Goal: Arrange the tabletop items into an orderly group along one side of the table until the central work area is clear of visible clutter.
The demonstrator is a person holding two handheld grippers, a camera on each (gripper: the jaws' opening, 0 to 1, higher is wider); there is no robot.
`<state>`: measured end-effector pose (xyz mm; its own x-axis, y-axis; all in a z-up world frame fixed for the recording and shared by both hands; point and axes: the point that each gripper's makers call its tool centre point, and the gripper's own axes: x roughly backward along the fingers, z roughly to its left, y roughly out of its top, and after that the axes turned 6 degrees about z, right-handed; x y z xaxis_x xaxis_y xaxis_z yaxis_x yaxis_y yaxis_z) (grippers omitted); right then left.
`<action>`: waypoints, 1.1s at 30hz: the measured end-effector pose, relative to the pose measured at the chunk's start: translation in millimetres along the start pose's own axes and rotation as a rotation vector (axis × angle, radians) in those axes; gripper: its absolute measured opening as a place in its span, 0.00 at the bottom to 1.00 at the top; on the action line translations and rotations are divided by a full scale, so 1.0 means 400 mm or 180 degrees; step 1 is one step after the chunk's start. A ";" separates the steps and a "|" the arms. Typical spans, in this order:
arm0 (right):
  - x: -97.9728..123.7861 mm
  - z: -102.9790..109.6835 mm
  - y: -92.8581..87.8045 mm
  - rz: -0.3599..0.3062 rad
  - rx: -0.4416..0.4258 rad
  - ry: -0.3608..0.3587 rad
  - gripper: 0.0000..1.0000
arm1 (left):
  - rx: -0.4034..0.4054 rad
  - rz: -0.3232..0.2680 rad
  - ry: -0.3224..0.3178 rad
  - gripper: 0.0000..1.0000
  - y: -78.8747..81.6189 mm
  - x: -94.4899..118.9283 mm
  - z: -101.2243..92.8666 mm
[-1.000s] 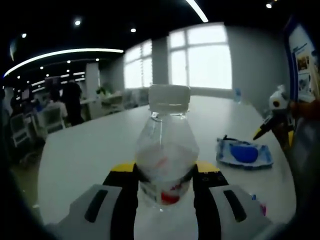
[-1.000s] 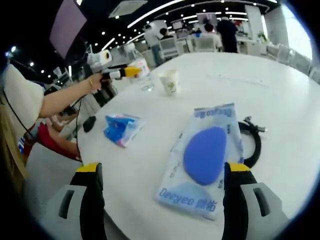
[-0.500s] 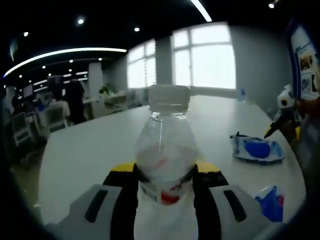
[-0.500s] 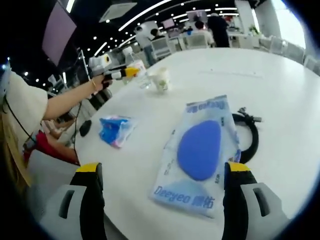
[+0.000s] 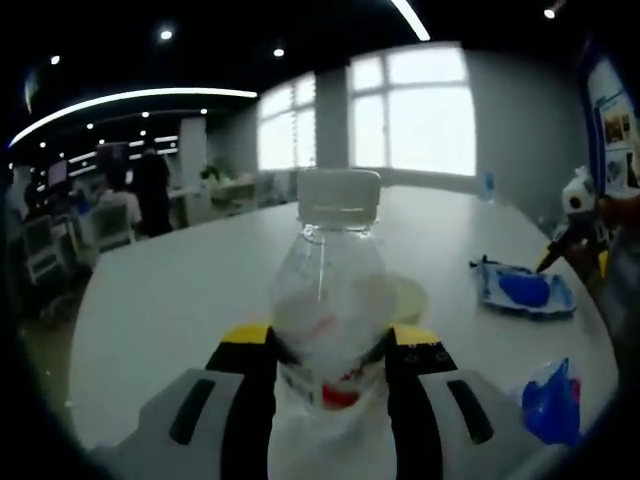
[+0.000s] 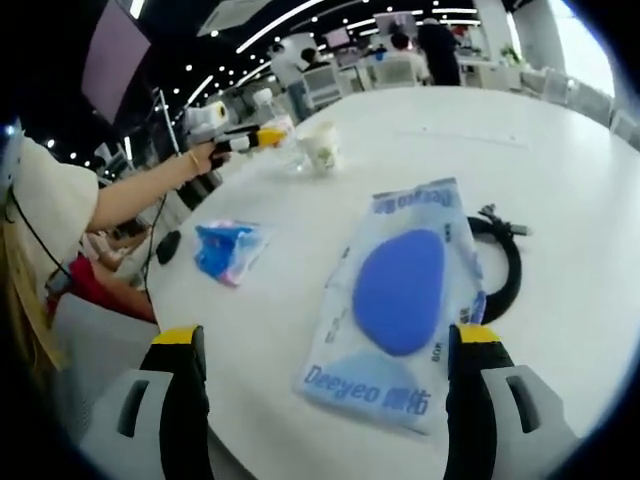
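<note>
Left gripper view: the left tool (image 5: 328, 365) is clamped on a clear plastic bottle (image 5: 328, 310) with a white cap, both yellow-tipped jaws pressed against its lower body. The bottle stands upright between the jaws, above the white counter (image 5: 180, 300). A paper cup (image 5: 405, 297) sits just behind the bottle. Farther to the tool's right lie a wipes pack (image 5: 527, 290) and, nearer, a small blue packet (image 5: 550, 400).

Right gripper view: the right tool (image 6: 325, 400) has its jaws spread wide apart, gripping nothing. The wipes pack (image 6: 400, 300), pale blue with a dark blue oval, lies flat on the counter between and just ahead of the jaws. A coiled black cable (image 6: 505, 265) touches its right edge. The blue packet (image 6: 225, 250) lies to the left, well apart. Far ahead, the left tool (image 6: 262, 138) appears beside the paper cup (image 6: 320, 150).
</note>
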<state>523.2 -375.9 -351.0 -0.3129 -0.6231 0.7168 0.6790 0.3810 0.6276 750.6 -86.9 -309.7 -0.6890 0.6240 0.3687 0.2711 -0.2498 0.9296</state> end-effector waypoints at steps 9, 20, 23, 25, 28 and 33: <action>-0.006 -0.007 -0.008 0.0050 -0.0002 -0.0008 1.00 | -0.0018 -0.0019 -0.0024 0.40 -0.006 -0.007 0.003; -0.005 -0.011 -0.007 0.0062 -0.0018 -0.0008 1.00 | 0.0131 -0.0110 -0.0093 0.41 -0.008 -0.010 -0.001; -0.006 -0.008 -0.007 0.0064 -0.0025 0.0004 1.00 | 0.0172 -0.0092 -0.0097 0.42 -0.009 -0.010 0.000; -0.007 -0.007 -0.008 0.0076 -0.0021 0.0011 1.00 | 0.0201 -0.0084 -0.0069 0.44 -0.010 -0.011 0.002; -0.005 -0.005 -0.009 0.0075 -0.0021 0.0014 1.00 | 0.0194 -0.0032 0.0035 0.54 -0.013 -0.011 0.014; 0.000 -0.005 -0.001 0.0019 -0.0054 0.0021 1.00 | 0.0266 -0.0141 0.0061 0.61 0.012 -0.001 0.012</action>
<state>524.2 -377.3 -351.7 -0.3043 -0.6254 0.7185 0.6921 0.3731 0.6179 755.4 -84.7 -305.1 -0.7140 0.6188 0.3277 0.2946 -0.1592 0.9423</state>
